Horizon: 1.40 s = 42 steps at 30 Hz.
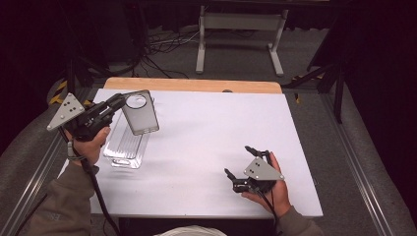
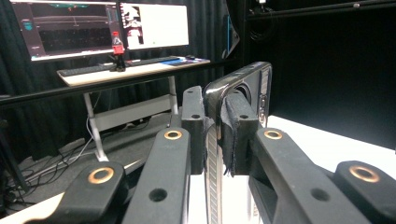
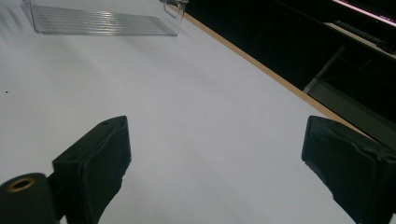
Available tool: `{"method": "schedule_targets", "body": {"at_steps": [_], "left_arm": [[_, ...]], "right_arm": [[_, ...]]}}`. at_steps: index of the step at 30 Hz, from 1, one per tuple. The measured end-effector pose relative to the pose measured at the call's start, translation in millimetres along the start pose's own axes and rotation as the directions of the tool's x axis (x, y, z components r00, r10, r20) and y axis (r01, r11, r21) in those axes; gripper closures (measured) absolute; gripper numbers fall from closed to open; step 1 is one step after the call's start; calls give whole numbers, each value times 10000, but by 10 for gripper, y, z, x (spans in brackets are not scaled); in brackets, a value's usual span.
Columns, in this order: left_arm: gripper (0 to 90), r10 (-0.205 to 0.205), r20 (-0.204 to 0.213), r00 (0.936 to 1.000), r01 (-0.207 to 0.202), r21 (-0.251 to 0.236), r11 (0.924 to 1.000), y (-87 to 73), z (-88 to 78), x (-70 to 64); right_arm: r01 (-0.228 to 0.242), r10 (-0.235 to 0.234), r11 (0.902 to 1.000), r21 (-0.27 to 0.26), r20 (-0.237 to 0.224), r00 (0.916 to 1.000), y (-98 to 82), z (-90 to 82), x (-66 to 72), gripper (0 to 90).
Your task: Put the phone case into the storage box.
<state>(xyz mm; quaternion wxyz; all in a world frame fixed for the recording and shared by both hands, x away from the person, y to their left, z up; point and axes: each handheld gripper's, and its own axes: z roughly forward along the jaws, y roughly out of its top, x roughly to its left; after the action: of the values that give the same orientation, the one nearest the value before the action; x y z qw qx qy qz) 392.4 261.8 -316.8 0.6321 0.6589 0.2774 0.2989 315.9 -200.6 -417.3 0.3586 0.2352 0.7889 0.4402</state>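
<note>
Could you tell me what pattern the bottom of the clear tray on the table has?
The clear tray has a ribbed bottom of fine parallel ridges, best seen in the right gripper view.

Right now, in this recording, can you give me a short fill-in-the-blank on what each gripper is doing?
1. The left gripper is shut on the ____.
2. The phone is held above a clear plastic ____.
3. The right gripper has its jaws ____.
4. The table has a ____ top.

Missing words: phone; tray; open; white
</note>
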Motion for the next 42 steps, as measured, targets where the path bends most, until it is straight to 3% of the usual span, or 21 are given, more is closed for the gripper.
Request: {"method": "schedule_targets", "body": {"at_steps": [22,42], "left_arm": [[809,-103,-554,9984,105,30,9999,-9,-95,147],[809,31,-1216,9926,-5,220,9998,-61,-111,289]], "right_arm": [[-40,40,10000,-48,-30,10000,3,-5,-6,88],[1,-2,10000,-97,-74,10000,3,-3,3,97]]}}
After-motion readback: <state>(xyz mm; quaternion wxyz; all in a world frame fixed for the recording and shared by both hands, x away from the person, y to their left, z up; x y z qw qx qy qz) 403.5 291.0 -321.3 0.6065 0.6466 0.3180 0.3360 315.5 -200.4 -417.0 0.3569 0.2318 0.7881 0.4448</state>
